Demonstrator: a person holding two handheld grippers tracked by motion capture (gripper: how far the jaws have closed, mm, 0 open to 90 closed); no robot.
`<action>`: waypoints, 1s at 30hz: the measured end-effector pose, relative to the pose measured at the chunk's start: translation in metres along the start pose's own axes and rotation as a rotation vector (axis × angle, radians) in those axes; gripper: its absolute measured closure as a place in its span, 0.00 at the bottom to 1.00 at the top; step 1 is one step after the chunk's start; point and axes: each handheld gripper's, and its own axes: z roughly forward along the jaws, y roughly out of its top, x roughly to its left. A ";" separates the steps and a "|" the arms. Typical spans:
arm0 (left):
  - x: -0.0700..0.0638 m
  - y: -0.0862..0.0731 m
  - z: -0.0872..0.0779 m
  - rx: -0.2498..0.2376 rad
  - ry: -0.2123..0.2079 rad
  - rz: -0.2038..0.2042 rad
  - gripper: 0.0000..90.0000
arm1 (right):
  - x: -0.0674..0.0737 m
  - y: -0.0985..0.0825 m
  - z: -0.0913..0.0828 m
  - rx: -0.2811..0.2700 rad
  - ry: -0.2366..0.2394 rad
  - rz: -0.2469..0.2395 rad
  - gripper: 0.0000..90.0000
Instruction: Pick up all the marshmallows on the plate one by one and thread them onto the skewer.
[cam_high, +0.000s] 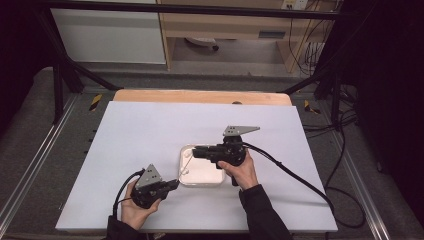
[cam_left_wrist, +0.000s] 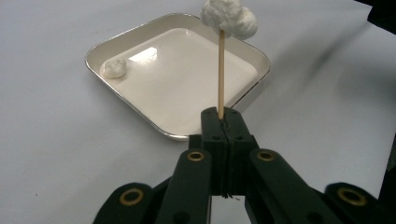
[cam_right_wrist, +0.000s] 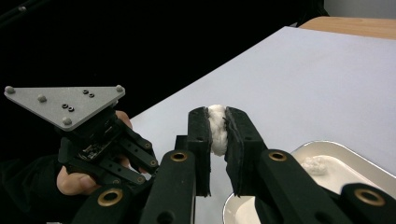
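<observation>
1. Cotton ball sits pinched between the two black jaws of the right tool; the jaws are nearly together and press on its white fluff from both sides, with its top showing just above them.
2. In the left gripper view a thin wooden stick stands up out of the left tool, whose jaws are fully closed on the stick's lower end.
3. At the stick's far end a white cotton clump is in contact with the tip, above the far rim of the tray.
4. The tray is a shallow white square dish with rounded corners and a shiny rim, lying flat on the white tabletop.
5. A second, loose cotton ball lies inside the tray against one corner, touching the tray floor.
6. In the high view the right tool points toward the left of the picture over the tray, held by the person's right hand; a grey three-cornered plate sits on top of it.
7. The left tool is held by the left hand just beside the tray's near left corner, aimed toward the tray.
8. The two tools are near each other, tips converging above the tray's left part.
9. A black cable trails from the right tool across the tabletop to its right edge.
</observation>
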 end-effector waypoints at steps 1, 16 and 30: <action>0.000 0.000 0.000 0.000 -0.002 0.000 0.99 | 0.000 0.000 0.000 -0.003 0.003 0.002 0.90; -0.002 -0.001 0.001 0.012 0.008 0.007 0.99 | 0.002 -0.004 0.002 0.007 0.012 -0.008 0.90; -0.003 -0.001 0.002 0.011 0.017 0.016 0.99 | 0.003 -0.006 0.004 0.012 0.009 -0.023 0.91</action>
